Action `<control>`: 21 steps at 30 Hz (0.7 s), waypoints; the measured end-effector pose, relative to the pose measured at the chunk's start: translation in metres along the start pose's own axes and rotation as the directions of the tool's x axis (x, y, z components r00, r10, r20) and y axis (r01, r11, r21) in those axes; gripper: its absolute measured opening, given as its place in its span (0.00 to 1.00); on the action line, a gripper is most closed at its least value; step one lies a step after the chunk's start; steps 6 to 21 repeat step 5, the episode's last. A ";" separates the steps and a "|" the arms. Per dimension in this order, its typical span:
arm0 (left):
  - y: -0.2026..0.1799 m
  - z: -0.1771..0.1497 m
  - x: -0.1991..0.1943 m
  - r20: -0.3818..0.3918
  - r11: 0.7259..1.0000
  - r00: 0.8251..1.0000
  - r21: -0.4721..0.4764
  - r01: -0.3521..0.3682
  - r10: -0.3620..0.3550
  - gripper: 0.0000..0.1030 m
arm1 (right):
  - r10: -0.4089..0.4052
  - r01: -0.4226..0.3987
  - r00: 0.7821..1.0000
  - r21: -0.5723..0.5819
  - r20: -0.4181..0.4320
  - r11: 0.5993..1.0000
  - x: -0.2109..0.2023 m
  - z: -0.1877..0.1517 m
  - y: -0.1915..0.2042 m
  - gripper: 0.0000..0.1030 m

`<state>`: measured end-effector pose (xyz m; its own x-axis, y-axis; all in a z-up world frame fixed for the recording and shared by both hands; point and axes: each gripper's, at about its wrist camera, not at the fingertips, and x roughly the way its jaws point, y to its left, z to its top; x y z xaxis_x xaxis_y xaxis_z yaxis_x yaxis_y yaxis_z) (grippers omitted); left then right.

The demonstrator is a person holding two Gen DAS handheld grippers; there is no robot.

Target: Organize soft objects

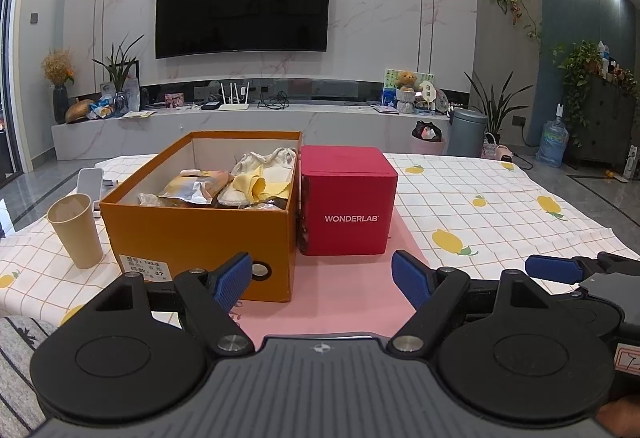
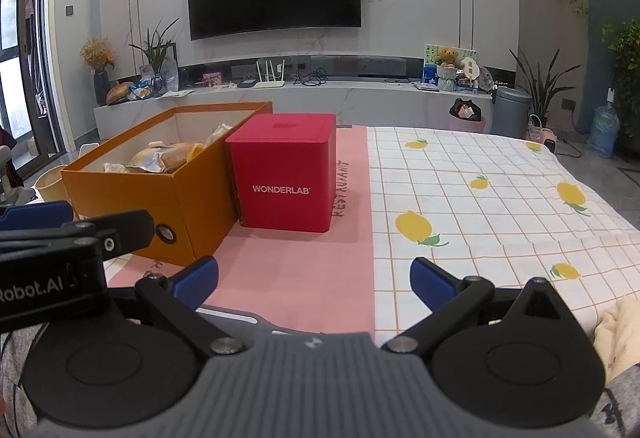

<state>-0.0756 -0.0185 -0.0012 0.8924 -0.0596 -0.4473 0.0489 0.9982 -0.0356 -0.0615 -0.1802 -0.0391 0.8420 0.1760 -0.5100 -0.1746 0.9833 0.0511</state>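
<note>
An open orange shoebox stands on the table, also in the right wrist view. It holds soft items: white cloth shoes, a yellow cloth and crumpled packets. A red WONDERLAB box stands shut against its right side. My left gripper is open and empty, low in front of both boxes. My right gripper is open and empty over the pink mat, to the right of the left gripper.
A tan paper cup stands left of the shoebox. A white device lies behind it. The lemon-print tablecloth covers the table to the right. A cream cloth lies at the near right edge.
</note>
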 end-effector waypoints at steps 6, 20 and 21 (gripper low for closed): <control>-0.001 0.000 -0.003 0.005 1.000 1.000 0.009 -0.018 0.018 0.90 | -0.008 0.008 1.000 -0.004 0.001 1.000 -0.001 0.000 0.000 0.97; -0.001 0.000 -0.003 0.005 1.000 1.000 0.009 -0.018 0.018 0.90 | -0.008 0.008 1.000 -0.004 0.001 1.000 -0.001 0.000 0.000 0.97; -0.001 0.000 -0.003 0.005 1.000 1.000 0.009 -0.018 0.018 0.90 | -0.008 0.008 1.000 -0.004 0.001 1.000 -0.001 0.000 0.000 0.97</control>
